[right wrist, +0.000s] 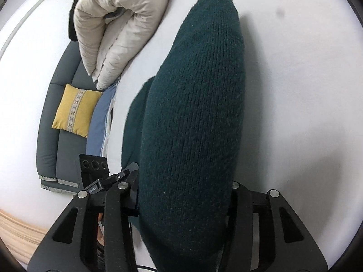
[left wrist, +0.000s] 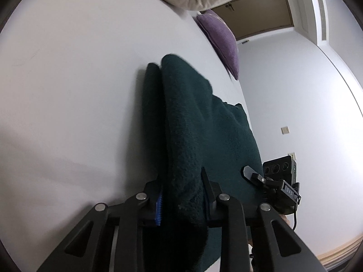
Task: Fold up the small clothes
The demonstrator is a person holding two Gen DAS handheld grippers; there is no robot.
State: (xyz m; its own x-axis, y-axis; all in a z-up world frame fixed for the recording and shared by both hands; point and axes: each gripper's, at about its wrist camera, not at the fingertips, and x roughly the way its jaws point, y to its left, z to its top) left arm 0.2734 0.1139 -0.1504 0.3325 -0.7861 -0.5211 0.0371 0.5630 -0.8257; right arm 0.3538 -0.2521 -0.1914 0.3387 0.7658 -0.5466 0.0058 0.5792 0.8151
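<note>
A dark teal knitted garment (left wrist: 192, 131) is lifted over a white bed sheet (left wrist: 68, 90). My left gripper (left wrist: 181, 195) is shut on one part of it, the cloth bunched between the fingers. My right gripper (right wrist: 185, 195) is shut on another part of the same garment (right wrist: 195, 104), which stretches away from the fingers and hides the fingertips. Each gripper shows in the other's view: the right one at the left wrist view's lower right (left wrist: 267, 179), the left one at the right wrist view's lower left (right wrist: 109, 179).
A folded beige duvet (right wrist: 118, 27) lies at the head of the bed. A purple cushion (left wrist: 222, 40) sits at the bed's edge. A grey sofa (right wrist: 54, 136) with a yellow cushion (right wrist: 74, 111) stands beside the bed. A brown door (left wrist: 256, 11) is in the wall.
</note>
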